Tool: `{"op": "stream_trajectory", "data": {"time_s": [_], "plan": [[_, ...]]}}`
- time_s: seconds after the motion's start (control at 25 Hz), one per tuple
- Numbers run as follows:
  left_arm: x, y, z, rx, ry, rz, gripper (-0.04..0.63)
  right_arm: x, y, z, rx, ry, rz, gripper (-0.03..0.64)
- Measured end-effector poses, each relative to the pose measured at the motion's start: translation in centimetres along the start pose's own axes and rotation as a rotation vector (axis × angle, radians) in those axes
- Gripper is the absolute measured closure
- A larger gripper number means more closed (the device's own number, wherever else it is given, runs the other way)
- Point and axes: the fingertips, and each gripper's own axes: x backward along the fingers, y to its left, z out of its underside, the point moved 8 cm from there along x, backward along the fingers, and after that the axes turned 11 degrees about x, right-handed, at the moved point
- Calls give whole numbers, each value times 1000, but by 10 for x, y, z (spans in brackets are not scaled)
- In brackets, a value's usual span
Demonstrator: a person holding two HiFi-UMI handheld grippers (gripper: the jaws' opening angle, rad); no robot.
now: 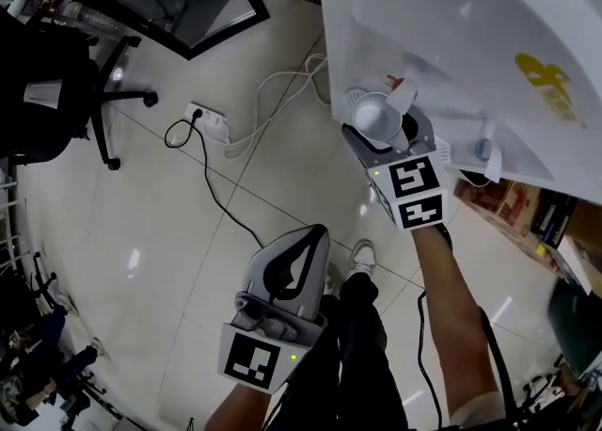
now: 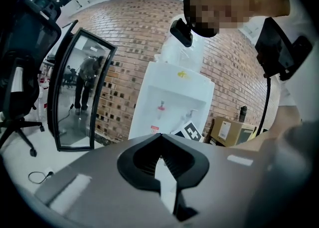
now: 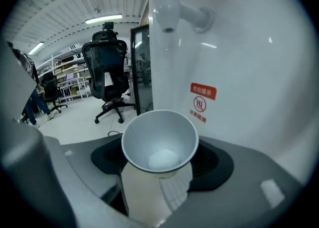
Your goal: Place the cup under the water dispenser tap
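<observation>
**Item: cup** [image 3: 159,145]
- White paper cup, tapered, rolled rim, plain white inside and empty.
- Mouth is open upward and tipped slightly toward the right gripper view's camera.
- It is clamped between the jaws of the right tool [image 1: 384,133], one ribbed dark pad on each side of its lower wall.
- It sits inside the front recess of the white water dispenser [image 1: 470,34], below the red-capped tap [image 3: 167,3] and a little out from the back wall.
- A red warning label [image 3: 203,97] on that wall shows just above its rim.
- From the head view the cup reads as a pale circle beside the red tap.
- Whether its base touches anything cannot be told.

**Right tool**
- Gripping the cup, jaws standing wide round it.
- It reaches up into the recess, angled downward.
- Its marker cube [image 1: 414,192] faces the head camera.
- A bare forearm [image 1: 456,316] runs back from it toward the lower right.

**Left tool** [image 1: 318,231]
- Closed, the jaw tips meeting in a point with nothing between them.
- It is held low, well apart from the dispenser, above the tiled floor [image 1: 169,231] and beside the person's dark trouser legs [image 1: 362,354].
- It points toward the dispenser.
</observation>
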Motion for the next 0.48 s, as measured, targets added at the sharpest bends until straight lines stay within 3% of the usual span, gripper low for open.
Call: {"op": "stream_trajectory", "data": {"time_s": [0.48], "plan": [[3,2,7,13,10,-13,612,-5,0,12,-26,3,31,252]]}}
